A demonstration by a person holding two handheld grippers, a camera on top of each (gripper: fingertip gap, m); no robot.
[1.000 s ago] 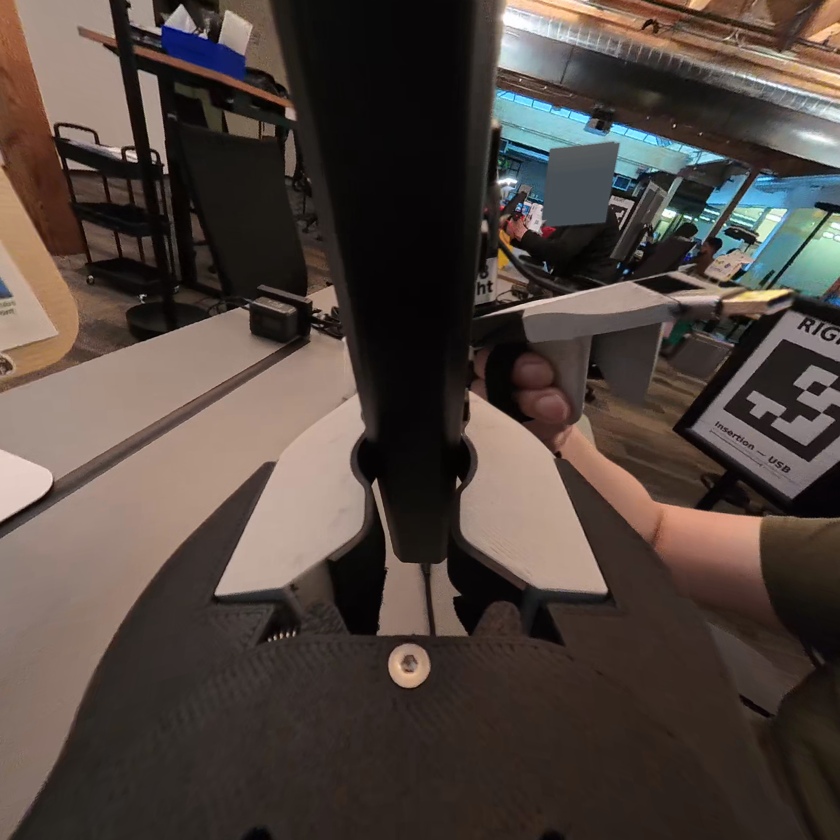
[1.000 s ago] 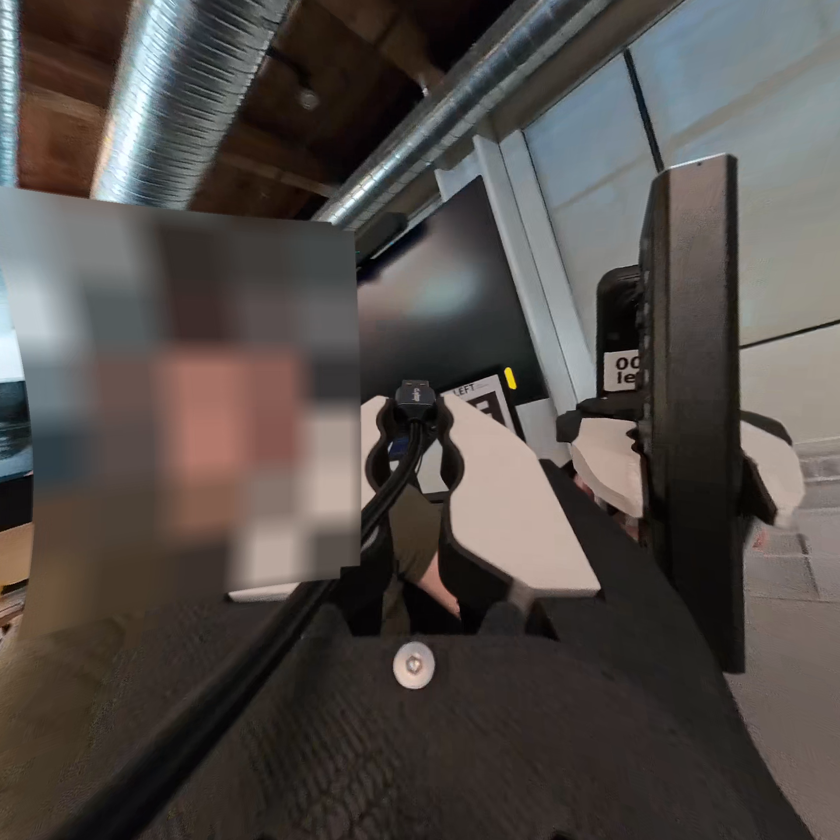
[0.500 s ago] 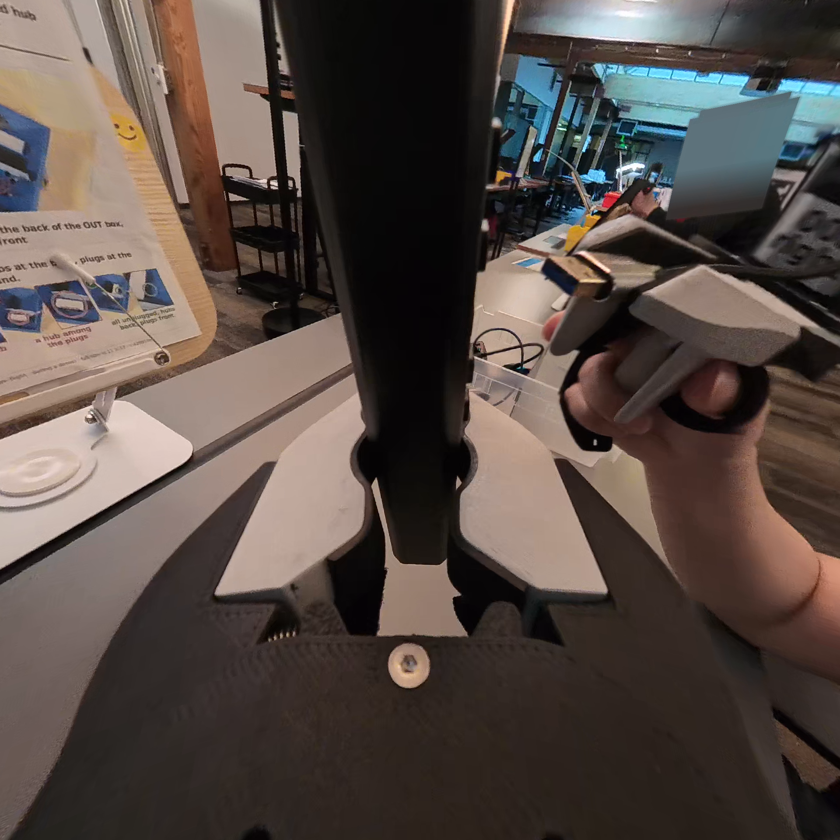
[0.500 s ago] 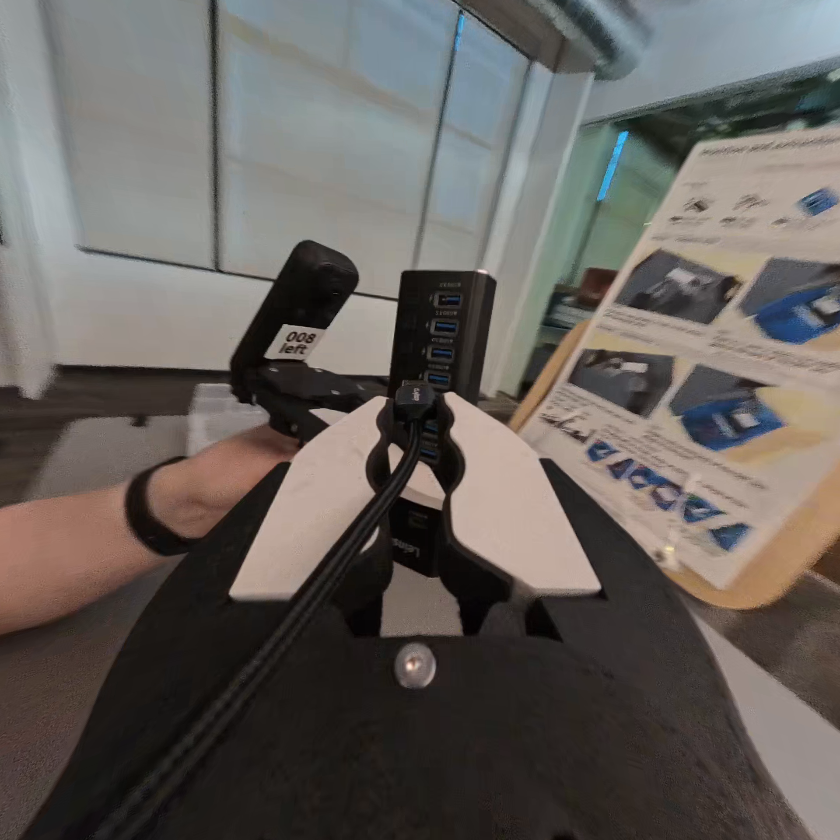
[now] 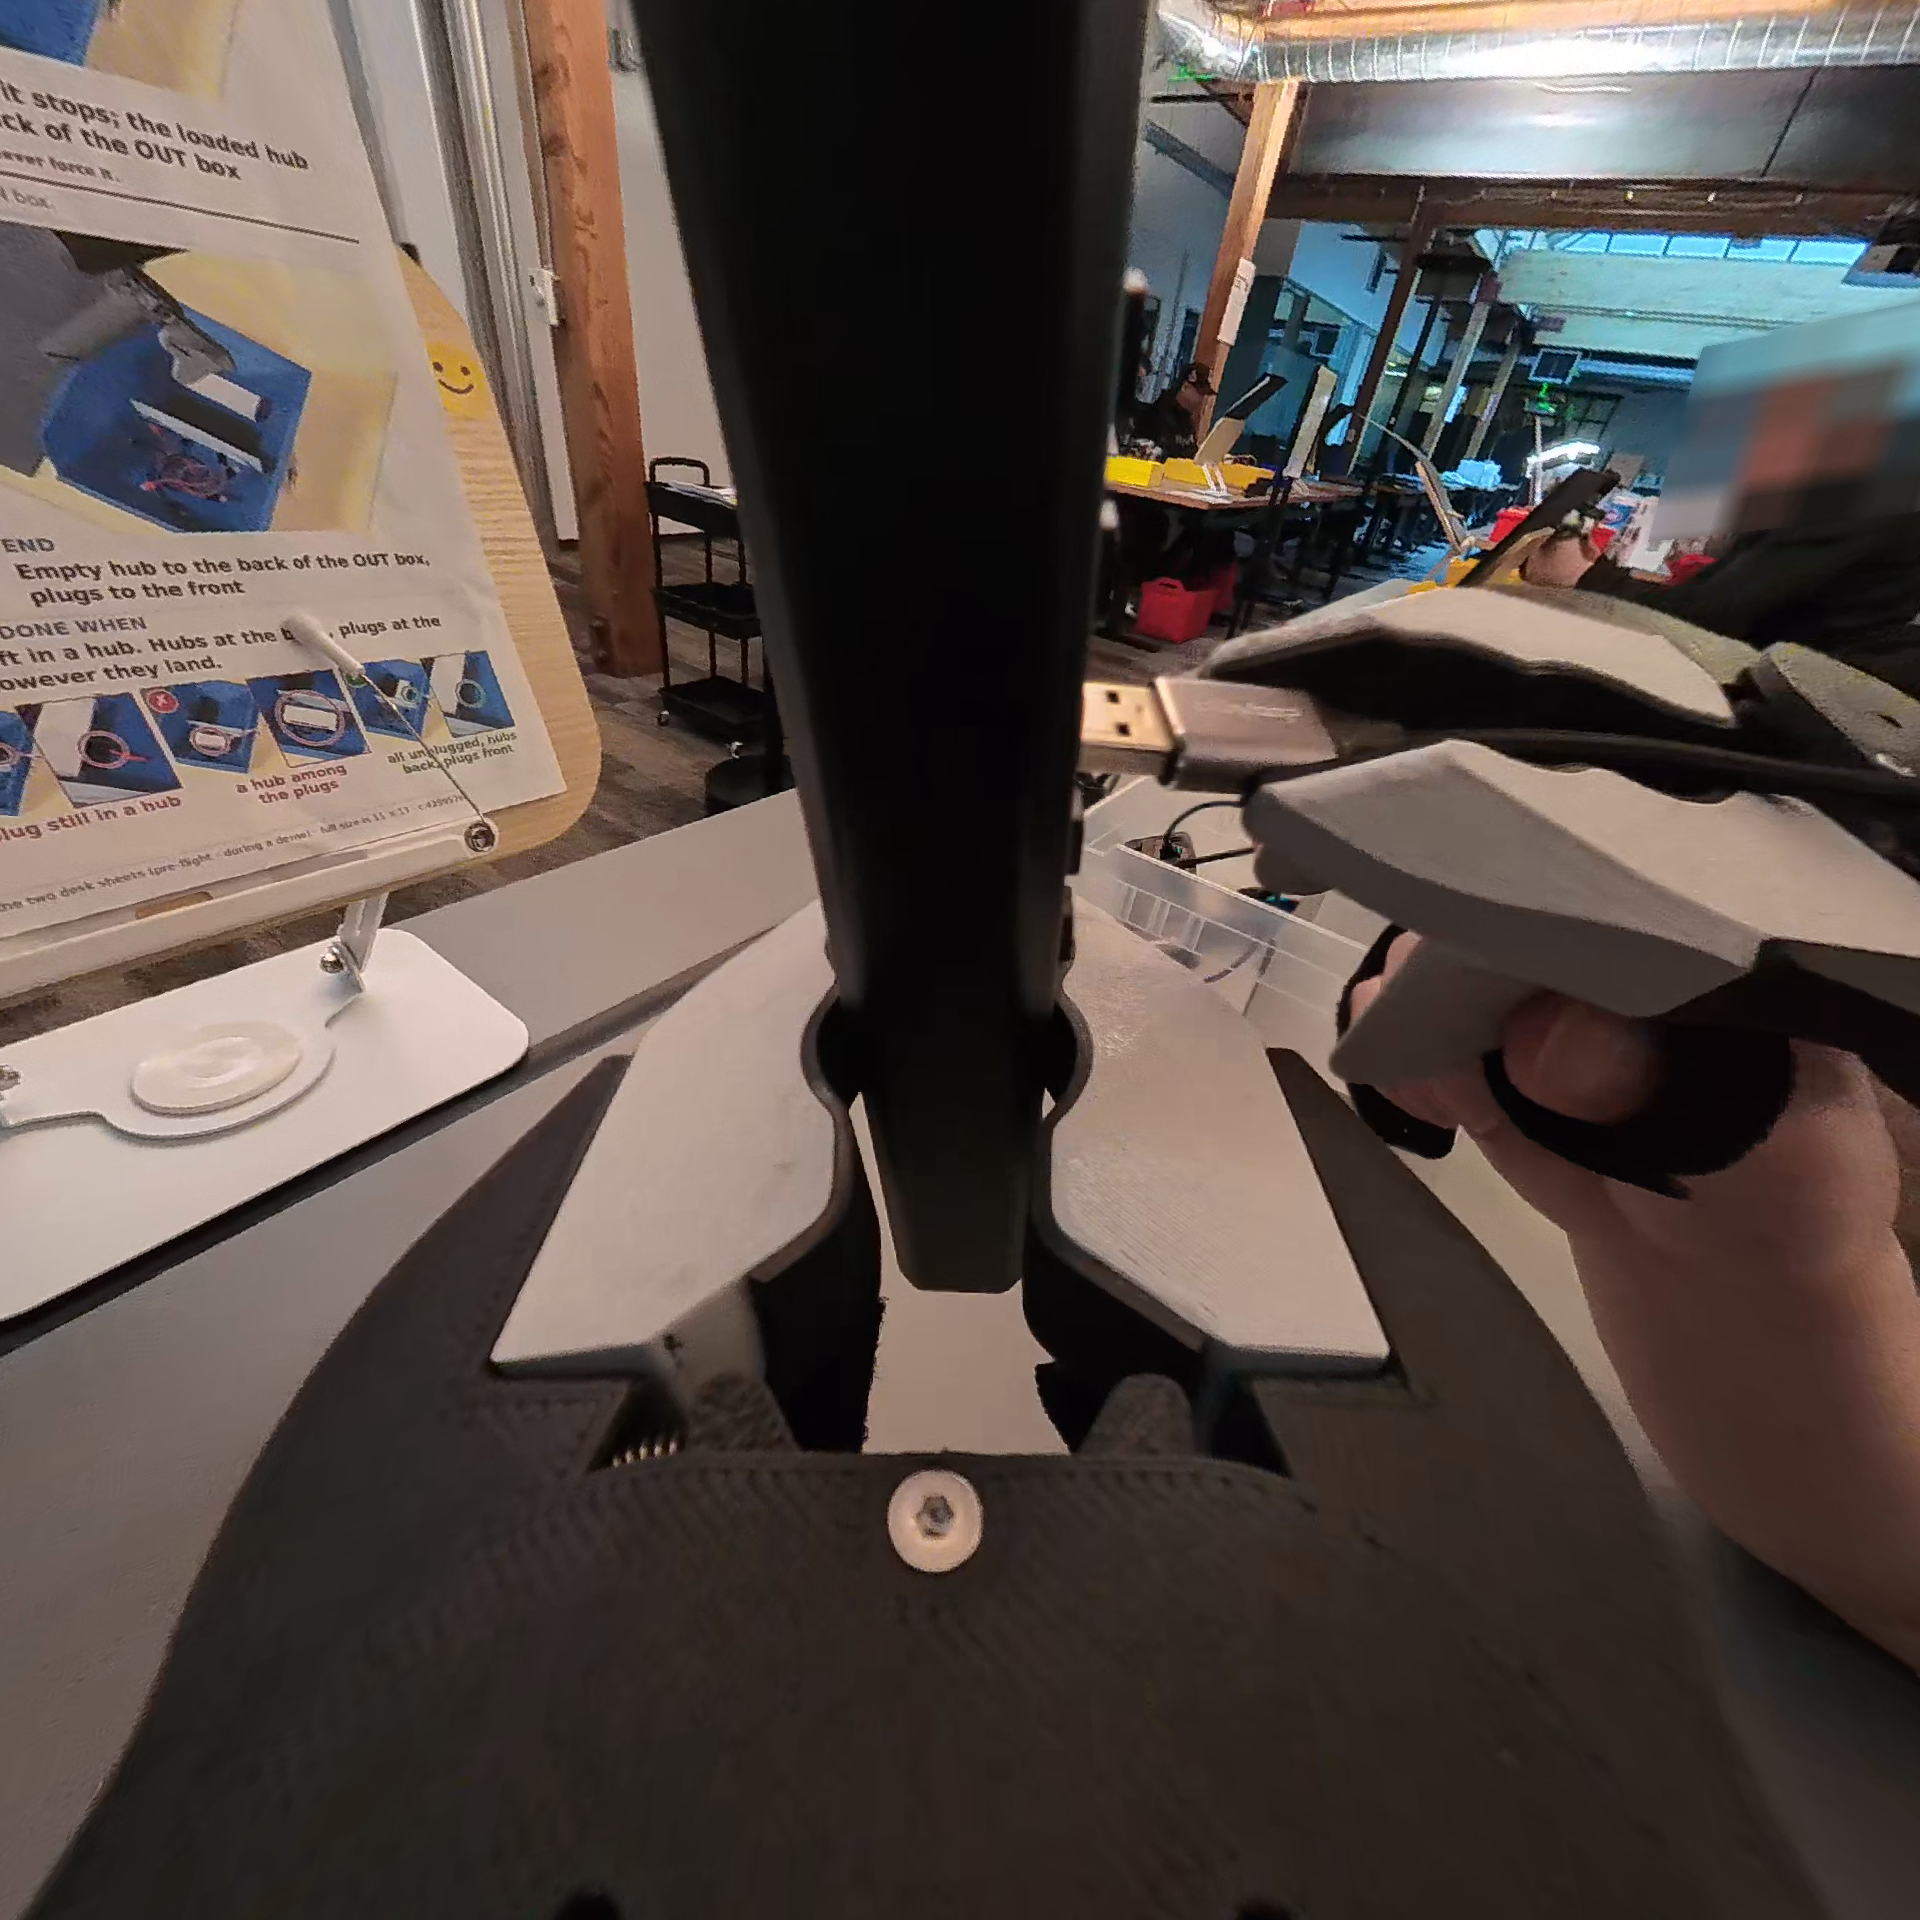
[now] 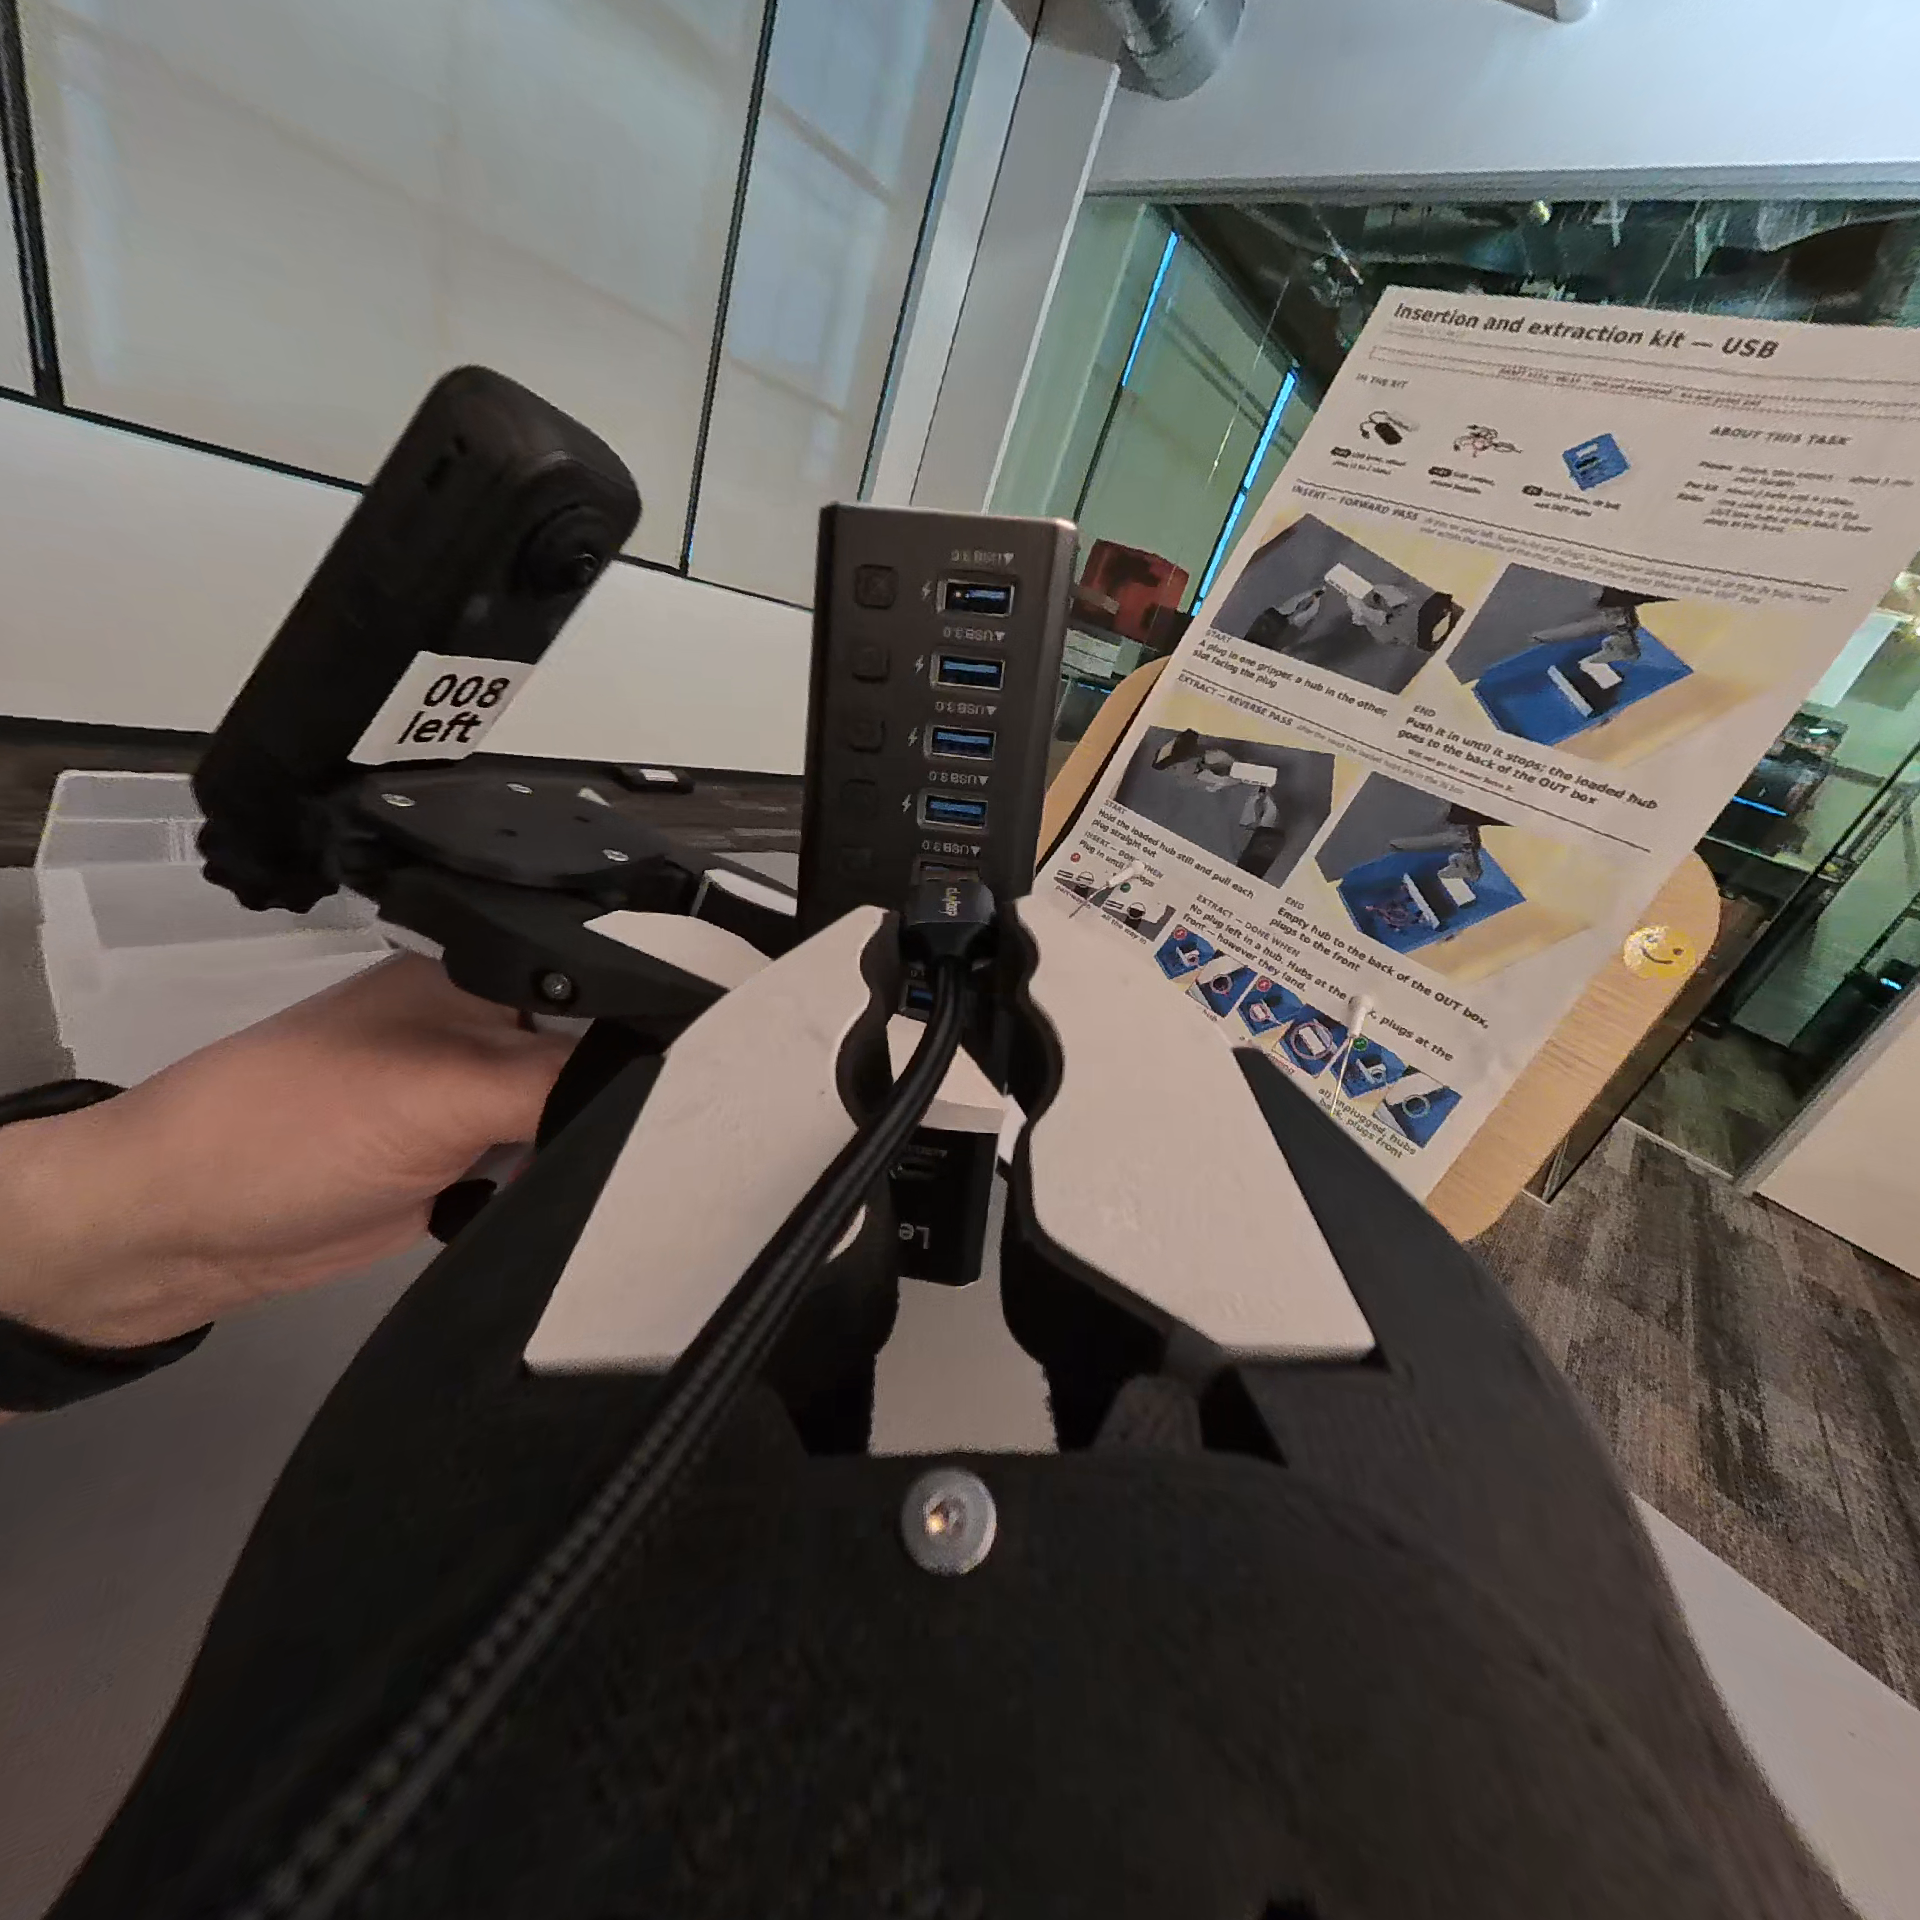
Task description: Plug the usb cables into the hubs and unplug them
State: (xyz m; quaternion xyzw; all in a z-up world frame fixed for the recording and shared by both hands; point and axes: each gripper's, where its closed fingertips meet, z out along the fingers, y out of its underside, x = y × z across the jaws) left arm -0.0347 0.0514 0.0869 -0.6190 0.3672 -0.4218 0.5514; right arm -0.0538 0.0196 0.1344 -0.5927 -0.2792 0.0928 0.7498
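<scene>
My left gripper (image 5: 945,1049) is shut on a black USB hub (image 5: 914,520) and holds it upright above the table. In the right wrist view the hub (image 6: 935,707) shows a column of several blue ports facing me. My right gripper (image 6: 948,935) is shut on a dark USB plug (image 6: 948,904), whose braided black cable (image 6: 727,1351) runs back over the gripper. The plug (image 5: 1236,727) points at the hub's port side. Its bare metal tip (image 5: 1122,717) sits right at one of the lower ports. The port itself is hidden behind the plug.
An instruction sheet on a wooden stand (image 5: 208,520) stands on the grey table (image 5: 156,1455), beside the hub in the right wrist view (image 6: 1507,727). Its white base (image 5: 208,1091) lies left. A clear plastic bin (image 5: 1226,914) sits behind the grippers. A person's hands hold both grippers. My hands' fingertips stand some 6 cm from each other.
Both grippers have swung round to face each other. The right gripper has carried the plug in from the side until its tip reaches the hub's port face.
</scene>
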